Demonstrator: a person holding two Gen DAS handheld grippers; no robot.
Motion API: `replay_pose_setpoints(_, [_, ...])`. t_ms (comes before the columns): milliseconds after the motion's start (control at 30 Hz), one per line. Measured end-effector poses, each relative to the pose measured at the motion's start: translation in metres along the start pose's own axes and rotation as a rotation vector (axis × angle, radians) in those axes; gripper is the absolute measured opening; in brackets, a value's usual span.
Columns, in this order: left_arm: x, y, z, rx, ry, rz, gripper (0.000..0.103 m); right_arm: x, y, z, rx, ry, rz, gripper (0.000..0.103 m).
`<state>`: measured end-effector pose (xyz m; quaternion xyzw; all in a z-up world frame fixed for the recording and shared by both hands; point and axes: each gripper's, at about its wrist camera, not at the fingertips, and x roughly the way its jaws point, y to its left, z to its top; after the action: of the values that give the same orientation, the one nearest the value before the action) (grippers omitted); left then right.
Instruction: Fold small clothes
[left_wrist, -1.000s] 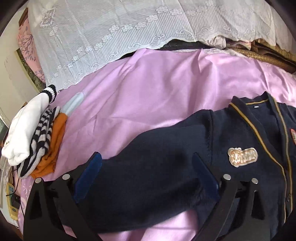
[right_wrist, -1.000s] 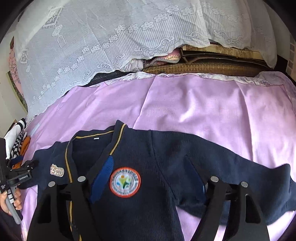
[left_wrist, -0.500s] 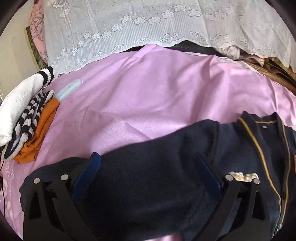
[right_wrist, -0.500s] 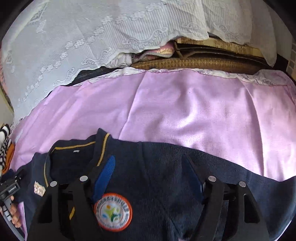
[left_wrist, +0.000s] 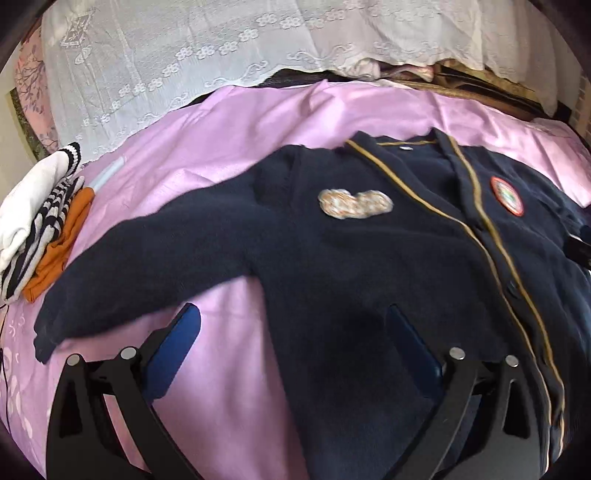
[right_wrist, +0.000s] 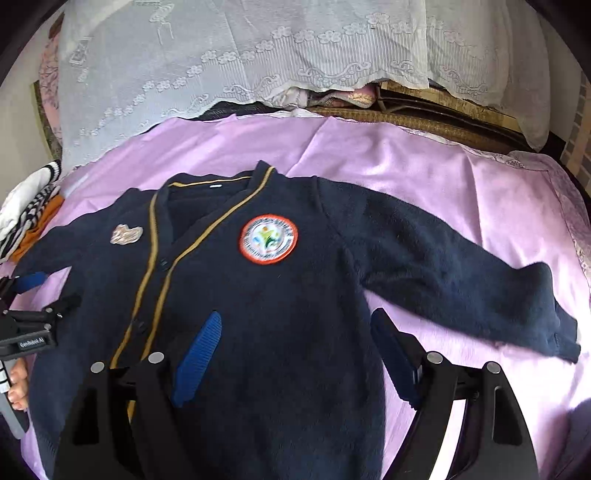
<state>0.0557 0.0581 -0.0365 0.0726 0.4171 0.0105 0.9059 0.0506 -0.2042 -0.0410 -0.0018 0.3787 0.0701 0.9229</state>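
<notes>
The cardigan's hem is cut off by both views' bottom edge.

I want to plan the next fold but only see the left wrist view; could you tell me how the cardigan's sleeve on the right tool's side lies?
Observer: That sleeve lies spread out on the pink sheet, angled away from the body of the navy cardigan, not folded.
Operator: Thank you. Is the right tool holding anything?
Observer: No, the right tool is open over the cardigan's lower body, gripping nothing.
Operator: And where does the cuff end?
Observer: The cuff rests on the sheet, not hanging off it.
</notes>
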Motion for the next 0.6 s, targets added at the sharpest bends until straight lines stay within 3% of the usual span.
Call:
replay_pose_setpoints(167, [-0.032,-0.028,-0.045,0.046,0.000,-0.023,0.098,-0.022,0.020,-0.051,-0.037,0.073,0.062,0.089])
replay_pose_setpoints(233, [-0.039,-0.033,-0.057,0.046,0.012,-0.031,0.098,-0.023,0.027,-0.069,-0.060,0.104,0.047,0.095])
replay_pose_setpoints(300, [-0.046,-0.034,-0.065,0.037,0.017,-0.029,0.098,-0.035,0.034,-0.079,-0.109,0.084,0.009,0.097])
replay_pose_setpoints(433, [-0.054,-0.033,-0.073,0.020,0.026,-0.029,0.098,-0.055,0.026,-0.092,-0.077,0.069,0.043,0.098])
replay_pose_setpoints(600, [-0.070,-0.041,-0.067,0.051,-0.024,-0.002,0.098,-0.076,0.014,-0.080,-0.015,-0.009,0.055,0.098])
